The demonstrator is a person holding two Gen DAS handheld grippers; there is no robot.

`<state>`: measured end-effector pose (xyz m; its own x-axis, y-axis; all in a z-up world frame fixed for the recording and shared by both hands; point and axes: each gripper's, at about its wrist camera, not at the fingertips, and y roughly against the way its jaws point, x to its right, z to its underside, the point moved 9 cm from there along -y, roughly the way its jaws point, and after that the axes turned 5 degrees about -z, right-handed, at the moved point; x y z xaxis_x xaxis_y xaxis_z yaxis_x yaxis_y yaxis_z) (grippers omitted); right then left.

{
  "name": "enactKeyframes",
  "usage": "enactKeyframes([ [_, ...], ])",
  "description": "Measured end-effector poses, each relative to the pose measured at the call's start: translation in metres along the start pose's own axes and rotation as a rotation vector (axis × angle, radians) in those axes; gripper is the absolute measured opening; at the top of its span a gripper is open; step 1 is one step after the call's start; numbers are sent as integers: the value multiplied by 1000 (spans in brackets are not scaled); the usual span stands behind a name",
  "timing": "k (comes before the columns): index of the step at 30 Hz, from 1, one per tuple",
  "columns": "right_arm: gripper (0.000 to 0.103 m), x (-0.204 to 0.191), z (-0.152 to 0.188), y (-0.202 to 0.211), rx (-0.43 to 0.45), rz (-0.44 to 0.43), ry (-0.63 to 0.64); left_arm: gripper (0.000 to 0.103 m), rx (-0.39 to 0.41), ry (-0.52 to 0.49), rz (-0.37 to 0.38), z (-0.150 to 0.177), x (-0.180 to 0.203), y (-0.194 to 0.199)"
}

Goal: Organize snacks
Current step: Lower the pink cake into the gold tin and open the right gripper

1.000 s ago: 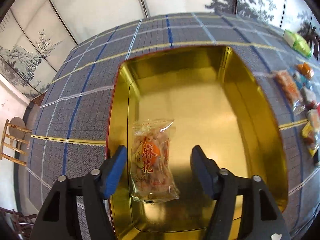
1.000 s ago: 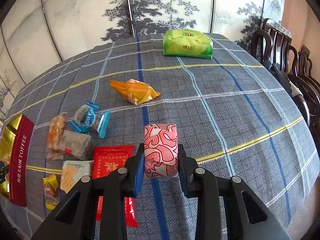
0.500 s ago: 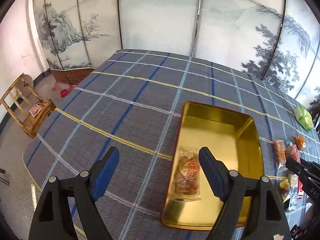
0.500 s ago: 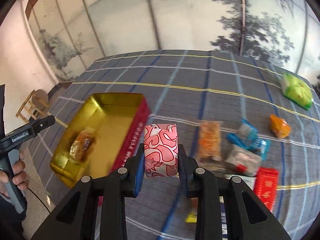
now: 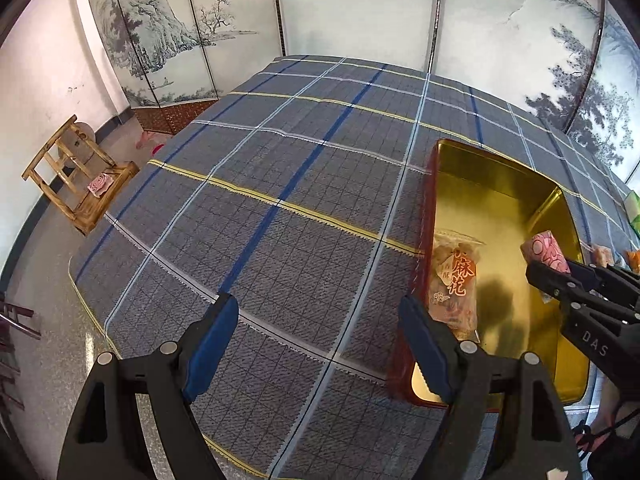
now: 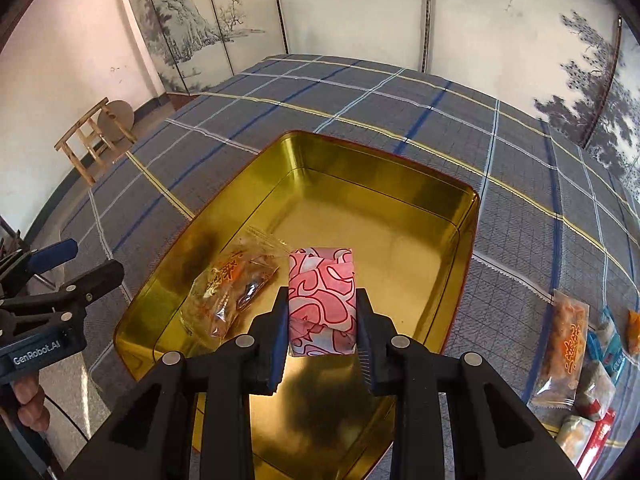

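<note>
A gold tin [image 6: 384, 184] with a red outside stands on the plaid tablecloth. In it lies a clear bag of fried twists [image 6: 228, 292], near its left wall. My right gripper [image 6: 322, 296] is shut on a pink-and-white wrapped snack [image 6: 322, 280] and hangs above the tin's near half. In the left wrist view the same tin [image 5: 496, 184], bag [image 5: 454, 280] and pink snack [image 5: 546, 248] show at the right, with the right gripper [image 5: 554, 266] reaching in. My left gripper [image 5: 316, 304] stands open over bare cloth left of the tin, with nothing between its fingers.
Several loose snack packets [image 6: 564, 340] lie on the cloth right of the tin. A wooden stool [image 5: 76, 176] stands on the floor beyond the table's left edge. Painted folding screens [image 5: 360, 12] close off the far side. A hand [image 6: 28, 400] grips the left tool.
My right gripper has carried the pink snack leftward from the snack pile to above the tin. My left gripper has opened wider and drawn back left off the tin, leaving the bag inside.
</note>
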<state>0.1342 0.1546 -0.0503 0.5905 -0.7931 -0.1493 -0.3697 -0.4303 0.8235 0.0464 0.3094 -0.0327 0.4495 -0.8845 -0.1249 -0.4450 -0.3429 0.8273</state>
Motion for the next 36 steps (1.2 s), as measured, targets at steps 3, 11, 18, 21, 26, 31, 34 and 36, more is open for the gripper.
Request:
enactKeyframes([
  [3, 31, 8, 3, -8, -23, 22, -13, 80, 0, 9, 2, -1, 0, 1],
  [11, 31, 25, 4, -9, -22, 89, 6, 80, -2, 20, 8, 0, 2, 4],
  [18, 31, 25, 3, -10, -16, 108, 10, 80, -6, 50, 15, 6, -6, 9],
  [21, 31, 23, 4, -12, -16, 102, 10, 80, -16, 58, 7, 11, -12, 9],
  [26, 31, 21, 5, -10, -10, 69, -6, 80, -14, 69, 3, 12, -16, 12],
  [31, 33, 20, 7, 13, 34, 11, -32, 80, 1, 44, 28, 9, 1, 21],
  [34, 34, 25, 10, 37, 68, -9, -48, 80, 17, 9, 52, 6, 19, 27],
  [36, 36, 33, 13, 57, 92, -1, -54, 80, 27, -6, 75, 3, 33, 31],
])
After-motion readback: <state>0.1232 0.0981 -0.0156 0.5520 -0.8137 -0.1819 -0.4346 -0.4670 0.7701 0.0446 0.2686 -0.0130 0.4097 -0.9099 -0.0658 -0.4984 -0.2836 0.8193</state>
